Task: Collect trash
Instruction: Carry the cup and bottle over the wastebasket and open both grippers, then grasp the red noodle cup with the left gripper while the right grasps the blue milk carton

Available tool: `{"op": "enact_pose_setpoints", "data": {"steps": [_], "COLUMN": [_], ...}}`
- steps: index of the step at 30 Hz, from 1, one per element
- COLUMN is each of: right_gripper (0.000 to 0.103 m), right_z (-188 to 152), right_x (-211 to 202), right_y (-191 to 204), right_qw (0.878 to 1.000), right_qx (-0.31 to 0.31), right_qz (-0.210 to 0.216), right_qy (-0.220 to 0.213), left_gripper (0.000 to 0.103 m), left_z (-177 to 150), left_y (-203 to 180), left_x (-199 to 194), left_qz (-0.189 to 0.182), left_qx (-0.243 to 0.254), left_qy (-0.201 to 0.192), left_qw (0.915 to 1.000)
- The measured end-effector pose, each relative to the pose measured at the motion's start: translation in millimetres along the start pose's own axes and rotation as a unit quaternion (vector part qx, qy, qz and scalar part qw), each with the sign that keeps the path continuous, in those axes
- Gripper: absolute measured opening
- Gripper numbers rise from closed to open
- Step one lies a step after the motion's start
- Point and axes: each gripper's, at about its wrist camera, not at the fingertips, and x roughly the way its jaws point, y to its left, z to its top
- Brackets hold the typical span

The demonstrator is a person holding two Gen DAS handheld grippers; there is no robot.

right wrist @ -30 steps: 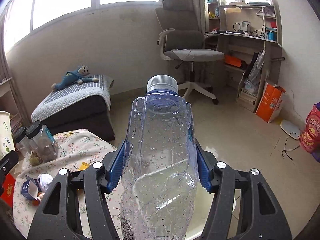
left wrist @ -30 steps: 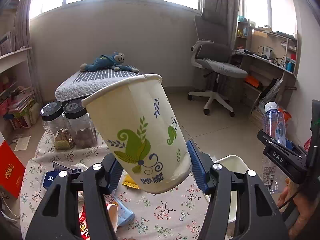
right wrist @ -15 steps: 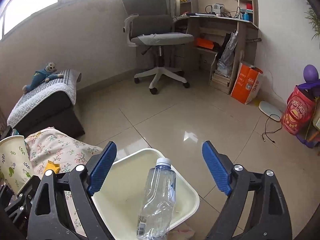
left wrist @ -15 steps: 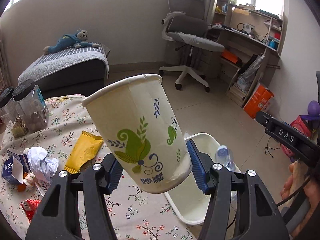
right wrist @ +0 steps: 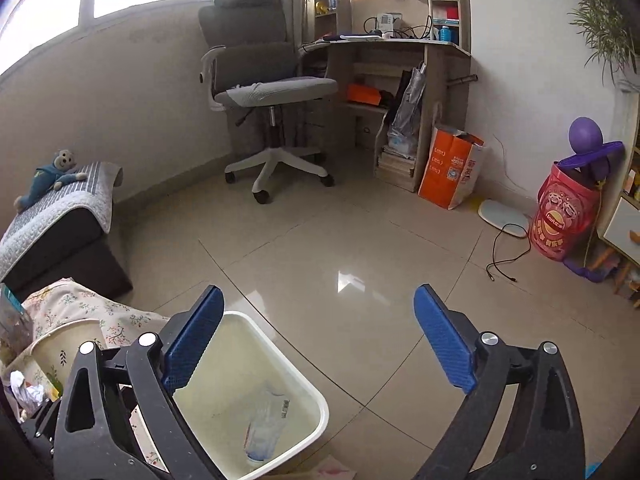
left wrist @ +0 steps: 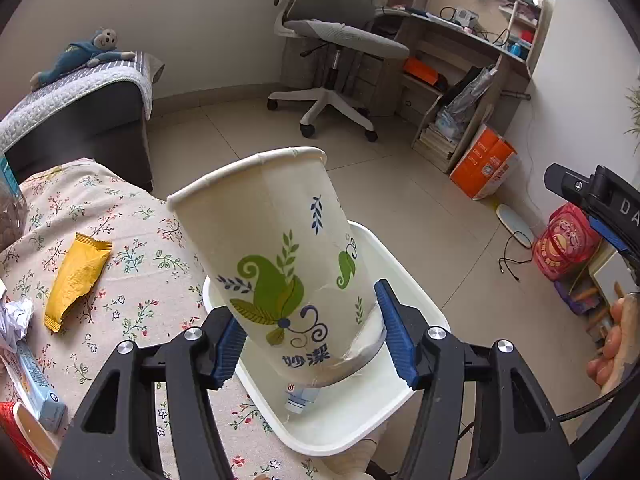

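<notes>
Closest in, the left gripper [left wrist: 310,346] has a paper cup [left wrist: 280,264] between its blue pads, the left pad pressed on the wall near the base. Its jaws are opening a little, and a gap seems to show at the right pad, so the grip looks to be loosening. A second ago the cup hung over the table among jars; now it hangs tilted above the white bin [left wrist: 400,256], which stands just beside the floral table [left wrist: 132,232]. Release over the bin looks to be the step in hand.

The right gripper [right wrist: 318,340] is spread wide, jaws opening further, with nothing between them. A second ago it clamped a clear bottle; half a second ago that bottle was falling into the bin. Now the bottle [right wrist: 264,428] lies at the bottom, so one piece is collected and the cup should be the second.

More litter waits on the table: a yellow wrapper [left wrist: 76,276] and crumpled paper [left wrist: 16,316], with packets at the left edge (cut off, hard to identify).

Much is hidden. In the left view the cup covers most of the bin, and only the bottle's cap end peeks out under it. In the right view the gripper's left finger hides the bin's near corner. The person shows only as fingers at the left view's right edge, holding the other gripper. Farther off stand a chair [right wrist: 264,92] and desk.
</notes>
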Motion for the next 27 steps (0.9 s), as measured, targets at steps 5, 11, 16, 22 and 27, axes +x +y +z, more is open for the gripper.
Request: {"op": "enact_pose_setpoints", "data": {"steps": [5, 11, 16, 22, 27], "right_gripper": [0.096, 0.096, 0.096, 0.096, 0.096], "right_z": [-0.2, -2.6, -6.0, -8.8, -13.2], "right_x": [-3.3, -12.4, -30.5, -43.8, -55.5], "right_y": [-0.2, 14.7, 30.4, 45.9, 60.5], "right_qw": [1.000, 0.999, 0.998, 0.997, 0.996], "right_qx": [-0.004, -0.023, -0.048, -0.067, -0.070], "right_qz": [-0.015, -0.016, -0.016, 0.003, 0.030], "right_qy": [-0.012, -0.022, -0.046, -0.050, -0.045], "left_gripper": [0.087, 0.091, 0.092, 0.092, 0.092], "left_z": [-2.0, 0.7, 3.5, -0.3, -6.9], "left_y": [-1.6, 8.6, 23.3, 42.1, 61.2], "left_x": [-0.2, -21.9, -46.1, -73.1, -95.0], "left_qz": [0.016, 0.057, 0.080, 0.114, 0.144], "left_qx": [-0.004, -0.012, -0.029, -0.042, -0.055], "left_qy": [-0.003, -0.020, -0.036, -0.051, -0.055], "left_qw": [0.9999, 0.9981, 0.9957, 0.9914, 0.9866]}}
